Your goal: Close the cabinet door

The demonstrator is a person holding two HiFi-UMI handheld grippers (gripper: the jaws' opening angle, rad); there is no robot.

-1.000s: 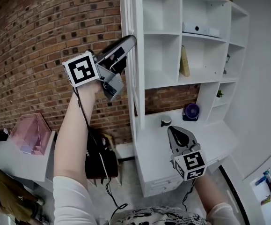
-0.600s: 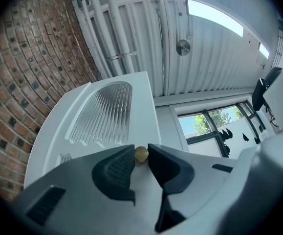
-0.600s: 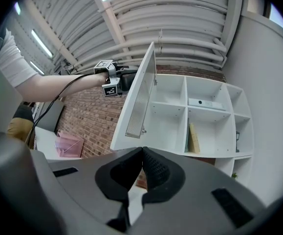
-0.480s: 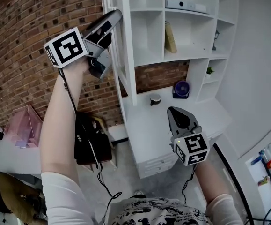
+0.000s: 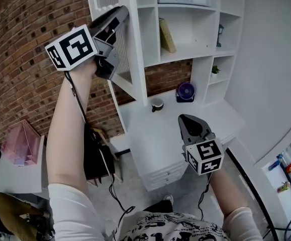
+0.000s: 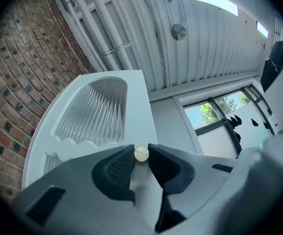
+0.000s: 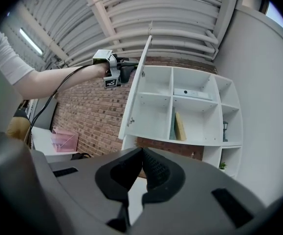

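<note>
One small knob (image 6: 141, 153), pinched by the left tongs (image 6: 141, 152), is the hold; the door (image 6: 99, 112) seems stiff, light, easy-swinging. Right tongs (image 7: 142, 152) closed, empty.

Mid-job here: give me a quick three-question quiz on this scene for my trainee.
1. True or false: the cabinet door is fully closed.
2. What sits between the left gripper's jaws? A) knob B) book C) cup
3. Fill in: the right gripper's jaws are ____ and hold nothing.
Key: 1 false, it stands open; 2 A, the knob of the door; 3 together.
</note>
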